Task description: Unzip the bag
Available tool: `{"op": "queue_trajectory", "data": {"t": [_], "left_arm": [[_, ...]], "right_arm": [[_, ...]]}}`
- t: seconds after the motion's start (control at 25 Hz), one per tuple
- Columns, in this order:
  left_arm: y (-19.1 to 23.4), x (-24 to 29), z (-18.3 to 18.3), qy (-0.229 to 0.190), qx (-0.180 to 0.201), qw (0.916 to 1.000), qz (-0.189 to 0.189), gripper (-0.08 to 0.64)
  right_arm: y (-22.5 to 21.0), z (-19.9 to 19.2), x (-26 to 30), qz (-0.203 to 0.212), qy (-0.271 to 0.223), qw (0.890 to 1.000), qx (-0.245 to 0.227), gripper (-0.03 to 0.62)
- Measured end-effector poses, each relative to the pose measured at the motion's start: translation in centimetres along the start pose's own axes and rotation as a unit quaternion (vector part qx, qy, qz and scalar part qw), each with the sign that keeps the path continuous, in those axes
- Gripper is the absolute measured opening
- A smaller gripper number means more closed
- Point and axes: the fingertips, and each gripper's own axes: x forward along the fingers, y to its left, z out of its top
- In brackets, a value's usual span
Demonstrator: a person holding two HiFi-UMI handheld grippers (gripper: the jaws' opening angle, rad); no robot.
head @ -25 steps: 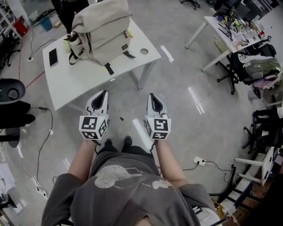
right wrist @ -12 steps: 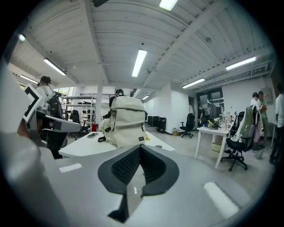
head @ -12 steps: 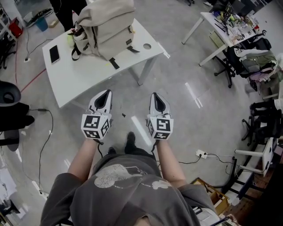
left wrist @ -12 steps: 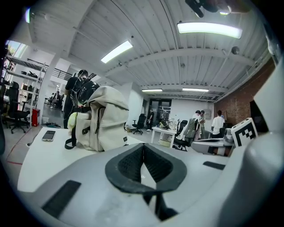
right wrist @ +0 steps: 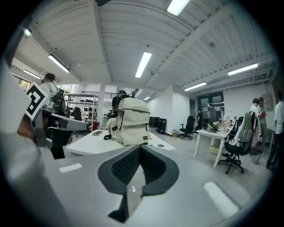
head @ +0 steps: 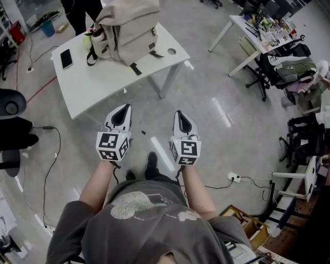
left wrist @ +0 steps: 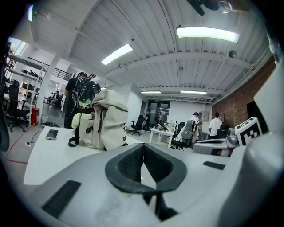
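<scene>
The beige bag (head: pixel 129 30) stands upright on the white worktop (head: pixel 103 87), toward the end farthest from the person holding the grippers. Its zips look closed as far as the views show. A black strap (head: pixel 135 68) trails from the bag's near side onto the worktop. A dark phone (head: pixel 66 59) lies flat to the left of the bag, apart from it. A yellow-green thing (head: pixel 87 40) sits against the bag's left side. To the right of the bag, a round hole (head: pixel 171 51) shows in the worktop near its corner. Someone in dark clothes (head: pixel 80 10) stands just behind the bag.

The left gripper (head: pixel 122 109) and the right gripper (head: pixel 178 113) are both on the near side of the bag and well apart from it. They are held side by side over the grey floor and point toward the bag. The left gripper's fingers (left wrist: pixel 125 165) are pressed together with nothing between them; in its own view the bag stands left of the fingertips. The right gripper's fingers (right wrist: pixel 125 167) are likewise pressed together and empty, and its view has the bag straight beyond the fingertips. Far to the right of the bag stands a second, cluttered desk (head: pixel 242 28).
</scene>
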Motion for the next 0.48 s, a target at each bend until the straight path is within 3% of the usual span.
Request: {"op": "queue_trajectory", "data": {"t": [0.48], "left_arm": [[-0.2, -3.6, -1.2, 0.014, 0.0, 0.9998, 0.014, 0.006]], "right_arm": [[2.6, -0.9, -1.8, 0.02, 0.009, 1.0, -0.001, -0.002]]}}
